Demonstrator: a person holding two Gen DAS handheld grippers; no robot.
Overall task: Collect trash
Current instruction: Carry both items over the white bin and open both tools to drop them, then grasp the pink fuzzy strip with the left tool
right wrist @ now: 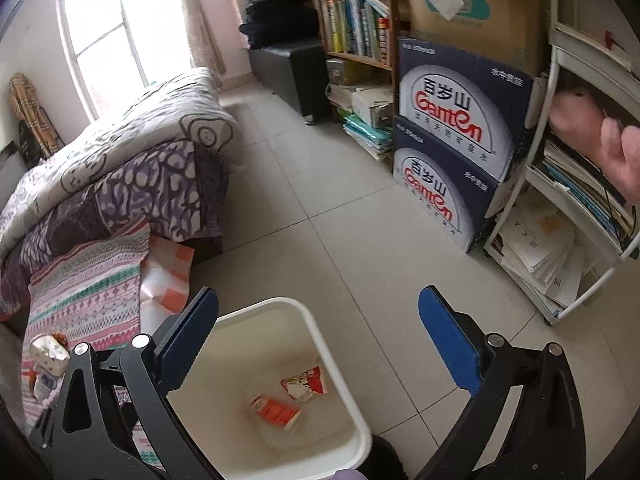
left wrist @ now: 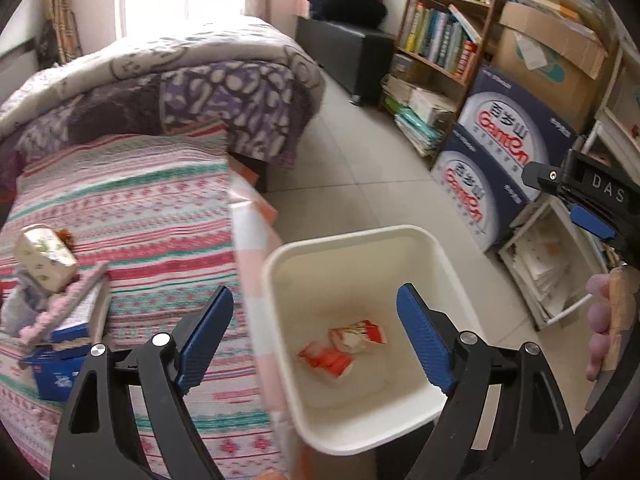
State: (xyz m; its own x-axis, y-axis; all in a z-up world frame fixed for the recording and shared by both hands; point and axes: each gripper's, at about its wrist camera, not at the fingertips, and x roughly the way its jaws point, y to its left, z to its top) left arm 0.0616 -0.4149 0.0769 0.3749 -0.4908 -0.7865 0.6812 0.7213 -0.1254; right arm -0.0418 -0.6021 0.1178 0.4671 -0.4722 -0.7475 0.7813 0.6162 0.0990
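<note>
A white square bin [left wrist: 276, 276] stands on the tiled floor beside the bed; it also shows in the right wrist view [right wrist: 344, 396]. Two red-and-white wrappers [left wrist: 342, 350] lie on its bottom, also seen in the right wrist view [right wrist: 292, 396]. My left gripper [left wrist: 314, 338] is open and empty, hovering over the bin's near-left side. My right gripper [right wrist: 320, 350] is open and empty above the bin's right rim; part of it shows at the right edge of the left wrist view [left wrist: 588, 204]. A small floral carton [left wrist: 46, 258] lies on the bed.
The bed [left wrist: 140, 216] with a striped cover and piled quilts fills the left. A blue tissue box [left wrist: 60, 364] sits on it. Stacked Ganten boxes [right wrist: 452, 136], a bookshelf [right wrist: 356, 28] and a white rack of papers [right wrist: 560, 240] line the right wall.
</note>
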